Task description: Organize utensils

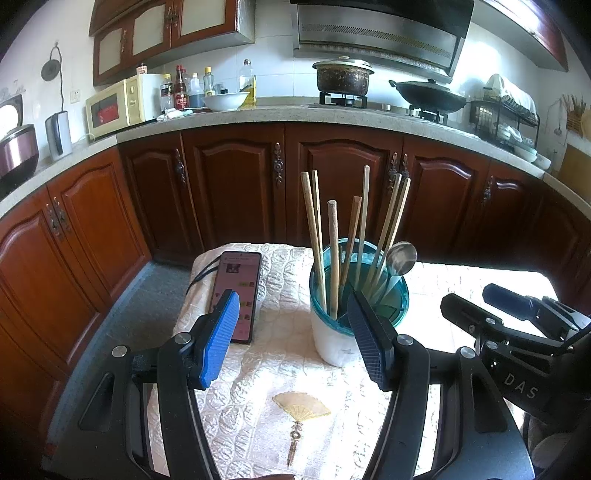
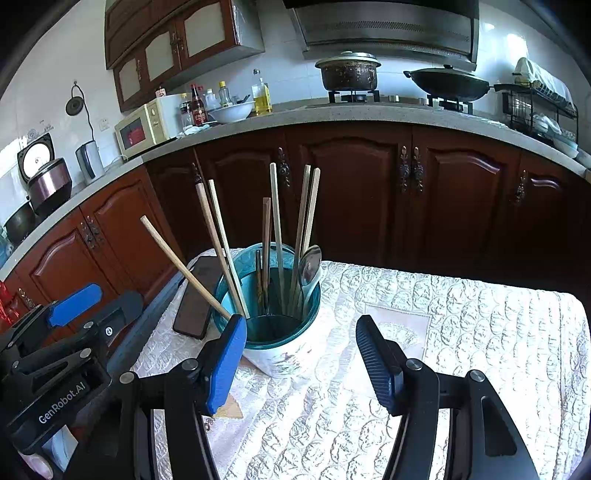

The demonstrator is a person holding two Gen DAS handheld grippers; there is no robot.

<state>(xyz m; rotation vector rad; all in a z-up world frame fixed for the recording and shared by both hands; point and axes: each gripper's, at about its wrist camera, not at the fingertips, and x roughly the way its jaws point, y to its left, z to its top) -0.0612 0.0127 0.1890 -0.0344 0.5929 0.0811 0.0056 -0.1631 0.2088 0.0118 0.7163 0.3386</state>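
Standing upright in teal-rimmed holder (image 2: pixel 275 332): wooden chopsticks (image 2: pixel 221 243), 1 metal spoon (image 2: pixel 309 266).

One holder (image 1: pixel 332 343) on the table contains seven chopsticks (image 1: pixel 313 236) and one spoon (image 1: pixel 399 258); beside it lie one phone (image 1: pixel 236 280) and one fan charm (image 1: pixel 301 408).

- A grey stone countertop (image 1: pixel 258 114) is carried on dark red-brown wooden cabinets (image 1: pixel 229 184), from nine o'clock round to three.
- White tiled walls (image 1: pixel 273 59) are seen at twelve o'clock.
- A range hood (image 1: pixel 376 33) is mounted at one o'clock.
- Sunlight is cast at four o'clock.
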